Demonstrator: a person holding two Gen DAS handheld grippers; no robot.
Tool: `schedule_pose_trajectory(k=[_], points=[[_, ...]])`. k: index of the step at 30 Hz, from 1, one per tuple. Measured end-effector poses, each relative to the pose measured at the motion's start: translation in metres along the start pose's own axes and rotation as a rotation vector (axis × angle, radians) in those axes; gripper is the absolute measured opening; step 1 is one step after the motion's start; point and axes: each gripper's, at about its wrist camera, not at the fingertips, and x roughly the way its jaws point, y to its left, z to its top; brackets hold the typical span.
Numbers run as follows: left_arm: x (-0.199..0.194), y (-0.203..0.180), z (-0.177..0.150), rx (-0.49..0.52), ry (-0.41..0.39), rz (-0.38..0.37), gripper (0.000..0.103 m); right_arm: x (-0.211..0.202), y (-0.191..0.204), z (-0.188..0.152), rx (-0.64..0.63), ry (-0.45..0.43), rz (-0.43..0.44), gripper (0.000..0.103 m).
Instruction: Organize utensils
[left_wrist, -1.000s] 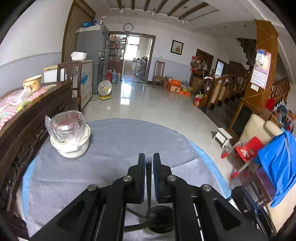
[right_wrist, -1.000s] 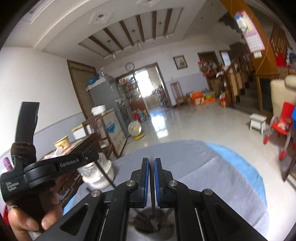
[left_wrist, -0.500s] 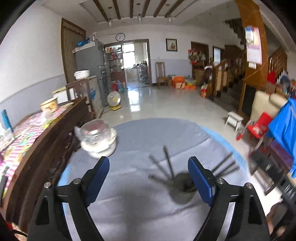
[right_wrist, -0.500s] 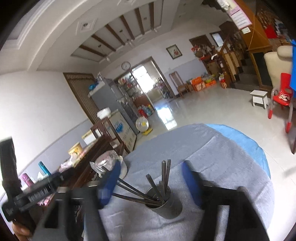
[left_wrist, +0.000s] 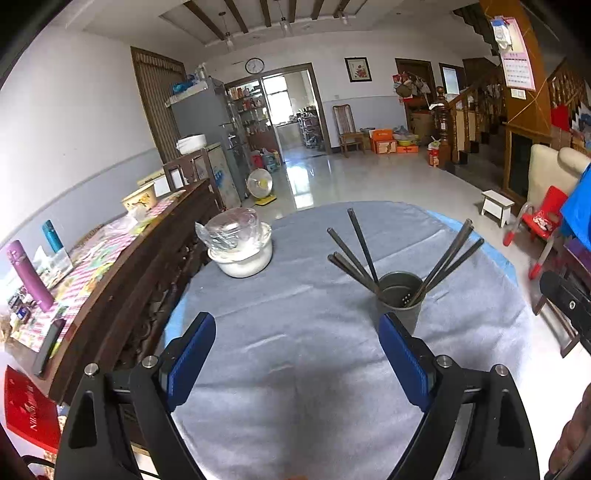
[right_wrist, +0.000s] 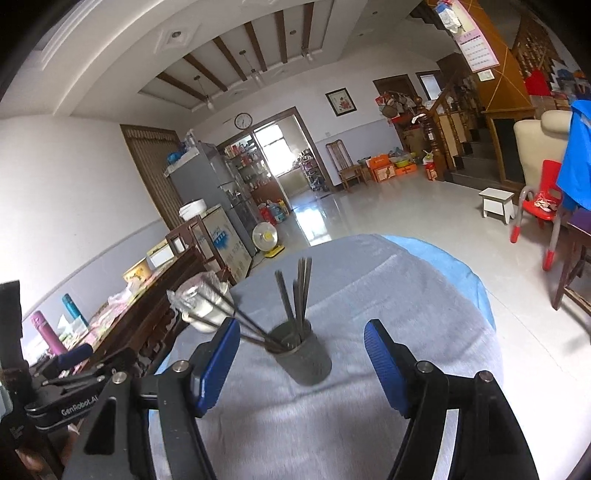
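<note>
1. The left gripper (left_wrist: 295, 354) is standing released, its jaws having just been opening, nothing between them.
2. The right gripper (right_wrist: 302, 363) is likewise hanging released and empty.
3. The chopsticks (right_wrist: 300, 295) are leaning in the holder (right_wrist: 304, 360) on the bench (left_wrist: 295, 387).

holder (right_wrist: 303, 357): dark metal cup, upright, on grey cloth | chopsticks (left_wrist: 354, 251): ~8 dark sticks, fanned out inside

White bowl (left_wrist: 243, 258) with plastic-wrapped glass lid is set on grey tablecloth (left_wrist: 295, 350), near wooden sideboard (left_wrist: 147, 236). Purple flask (left_wrist: 27, 275), small fan (left_wrist: 259, 183), white stool (left_wrist: 496, 206), red chair (left_wrist: 543, 221) are seen around.
</note>
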Motion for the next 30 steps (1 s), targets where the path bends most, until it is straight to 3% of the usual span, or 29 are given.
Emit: schedule_pose_trajectory(k=[10, 24, 30], points=[[-0.038, 0.015, -0.02, -0.025, -0.056, 0.068, 0.096, -0.031, 0.018, -0.027, -0.039, 0.017, 0.036, 0.074], [-0.081, 0.049, -0.049, -0.107, -0.057, 0.128, 0.096, -0.064, 0.044, -0.037, -0.068, -0.001, 0.087, 0.074], [-0.085, 0.06, -0.06, -0.131, -0.059, 0.137, 0.096, -0.065, 0.06, -0.048, -0.117, 0.018, 0.062, 0.074]])
